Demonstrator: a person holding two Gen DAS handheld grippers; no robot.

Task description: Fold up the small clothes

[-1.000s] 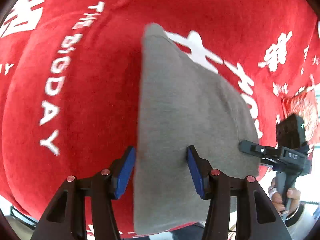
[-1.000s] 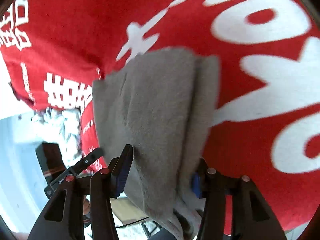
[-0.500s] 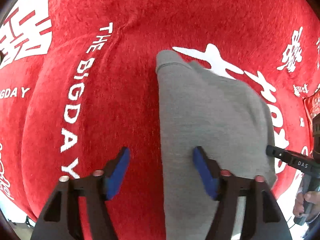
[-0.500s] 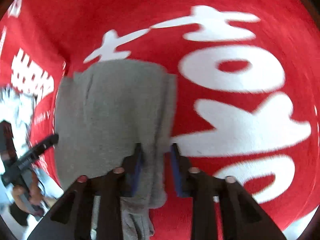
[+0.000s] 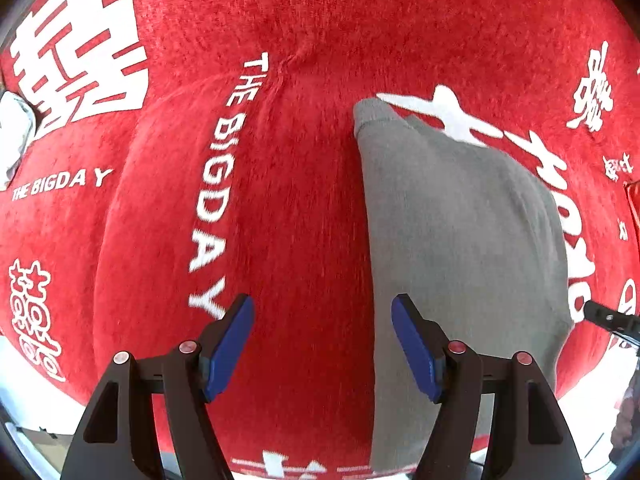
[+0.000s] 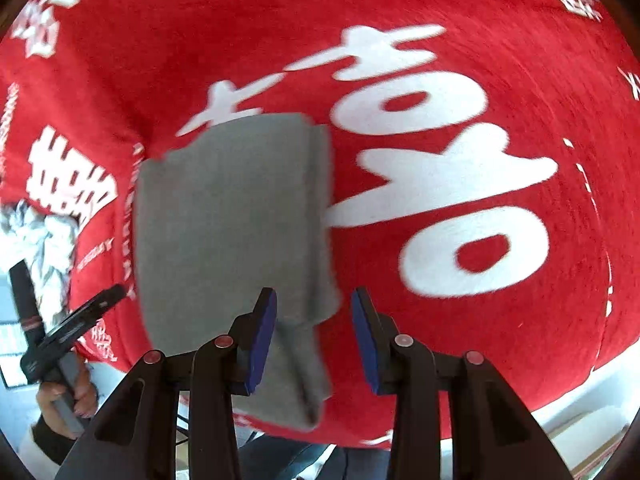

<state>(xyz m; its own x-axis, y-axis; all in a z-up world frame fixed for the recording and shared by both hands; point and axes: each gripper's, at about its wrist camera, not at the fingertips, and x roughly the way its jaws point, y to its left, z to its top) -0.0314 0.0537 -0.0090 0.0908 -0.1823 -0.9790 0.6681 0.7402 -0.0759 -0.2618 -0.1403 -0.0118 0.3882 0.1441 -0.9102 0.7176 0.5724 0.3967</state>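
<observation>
Both claws hang released, blue pads apart: the left claw (image 5: 322, 344) over bare cloth, the right claw (image 6: 314, 338) above the folded grey knit garment (image 6: 228, 216), which lies flat on the counter's red plush cloth with white lettering (image 5: 280, 200).

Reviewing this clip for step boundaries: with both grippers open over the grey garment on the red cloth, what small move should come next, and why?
Probably close the right gripper on the grey garment. Its near edge lies between the open fingers, drooping over the red cloth unfolded. The left gripper hangs open, mostly over bare cloth at the garment's left edge, so it looks less ready.
</observation>
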